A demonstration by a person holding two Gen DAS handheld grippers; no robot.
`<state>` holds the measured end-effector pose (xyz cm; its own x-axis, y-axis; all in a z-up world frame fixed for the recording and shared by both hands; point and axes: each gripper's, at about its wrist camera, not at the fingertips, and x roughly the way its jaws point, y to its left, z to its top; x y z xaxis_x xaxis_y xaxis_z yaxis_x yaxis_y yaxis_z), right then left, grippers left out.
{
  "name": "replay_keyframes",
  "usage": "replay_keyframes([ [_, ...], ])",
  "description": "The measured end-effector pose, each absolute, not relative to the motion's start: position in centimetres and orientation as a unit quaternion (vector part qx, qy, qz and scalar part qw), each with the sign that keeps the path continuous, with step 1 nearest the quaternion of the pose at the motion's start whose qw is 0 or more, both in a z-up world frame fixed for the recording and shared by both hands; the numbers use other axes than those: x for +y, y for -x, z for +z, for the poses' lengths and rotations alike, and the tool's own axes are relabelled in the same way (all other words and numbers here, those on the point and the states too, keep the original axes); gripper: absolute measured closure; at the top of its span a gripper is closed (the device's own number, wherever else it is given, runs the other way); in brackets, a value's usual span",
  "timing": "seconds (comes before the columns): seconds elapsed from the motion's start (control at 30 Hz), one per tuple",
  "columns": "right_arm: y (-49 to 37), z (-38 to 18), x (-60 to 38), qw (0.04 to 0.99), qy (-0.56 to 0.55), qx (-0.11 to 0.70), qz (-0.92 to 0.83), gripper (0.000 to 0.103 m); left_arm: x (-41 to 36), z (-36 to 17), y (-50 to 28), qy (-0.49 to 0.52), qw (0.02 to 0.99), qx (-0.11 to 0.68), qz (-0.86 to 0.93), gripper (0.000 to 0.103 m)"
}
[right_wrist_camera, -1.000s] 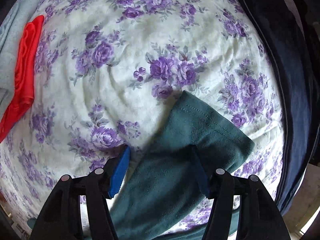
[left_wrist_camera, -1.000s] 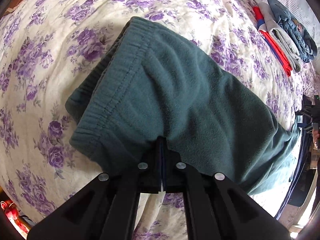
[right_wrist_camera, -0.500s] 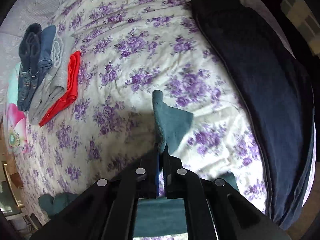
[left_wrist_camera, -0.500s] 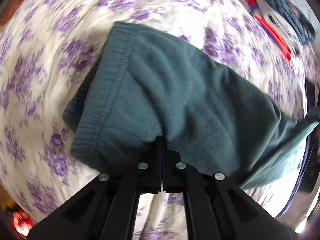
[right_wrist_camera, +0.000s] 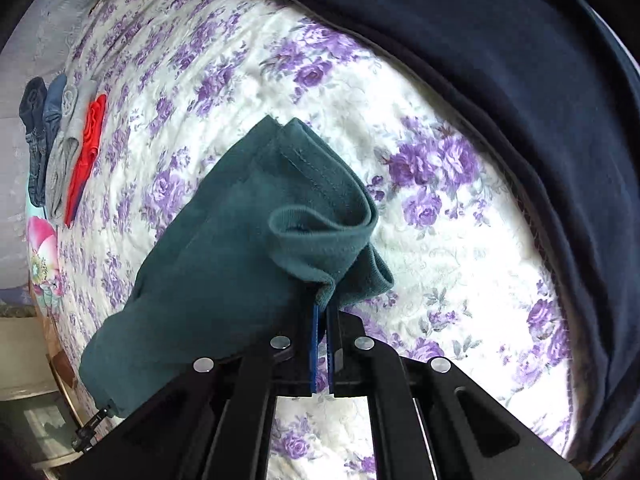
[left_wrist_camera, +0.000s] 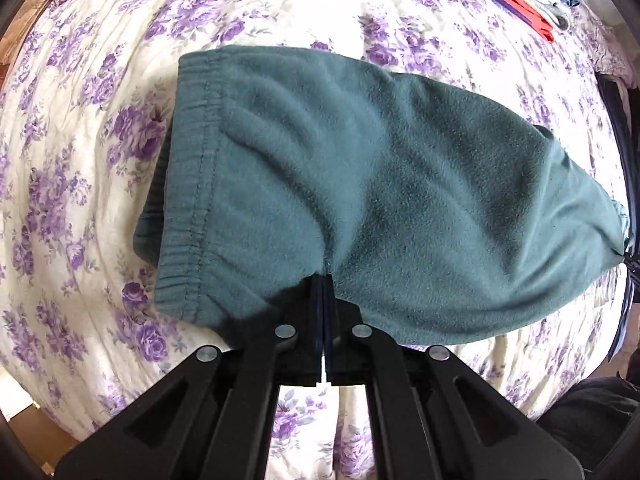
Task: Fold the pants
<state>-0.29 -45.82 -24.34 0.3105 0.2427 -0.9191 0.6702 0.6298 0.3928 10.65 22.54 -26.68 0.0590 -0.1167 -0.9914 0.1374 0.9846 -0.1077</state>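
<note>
Pants [left_wrist_camera: 360,184], teal fleece, held at both ends over the bed [left_wrist_camera: 80,160].

The left gripper [left_wrist_camera: 325,280] is clenched on the near edge by the waistband [left_wrist_camera: 192,184]; the right gripper [right_wrist_camera: 322,300] pinches the bunched leg cuffs [right_wrist_camera: 320,216]. The floral bedspread lies underneath, folded clothes [right_wrist_camera: 60,148] well apart at the far side, and a dark blanket [right_wrist_camera: 500,60] along the edge.

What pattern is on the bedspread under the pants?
Purple roses on white bedspread, clearest in the left wrist view.
</note>
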Motion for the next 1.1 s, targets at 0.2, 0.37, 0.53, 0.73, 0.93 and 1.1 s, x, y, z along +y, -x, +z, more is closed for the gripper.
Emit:
replay_keyframes([
  [0.2,0.5,-23.2,-45.5,0.701,-0.385,0.585,-0.137,0.082,18.8,-22.9,-8.8,-0.035,0.745,0.657,-0.113,0.101],
  [0.37,1.5,-21.0,-45.2,0.691,-0.308,0.623,-0.2,0.06,12.9,-21.4,-7.3,-0.012,0.754,0.631,-0.185,0.083],
  [0.53,-2.0,-17.7,-45.2,0.732,-0.311,0.587,-0.15,0.06,7.9,-25.9,-6.1,-0.015,0.714,0.668,-0.211,0.08],
  [0.73,-7.9,-21.2,-43.4,0.691,-0.361,0.619,-0.096,0.062,8.1,-27.7,-5.7,-0.009,0.702,0.682,-0.202,0.08],
  [0.93,-10.5,-22.6,-40.3,0.675,-0.329,0.652,-0.107,0.062,8.8,-27.9,-5.4,-0.004,0.705,0.68,-0.201,0.08],
  [1.1,-11.4,-22.7,-39.4,0.69,-0.287,0.652,-0.129,0.096,9.3,-27.9,-5.6,0.003,0.705,0.68,-0.202,0.08],
])
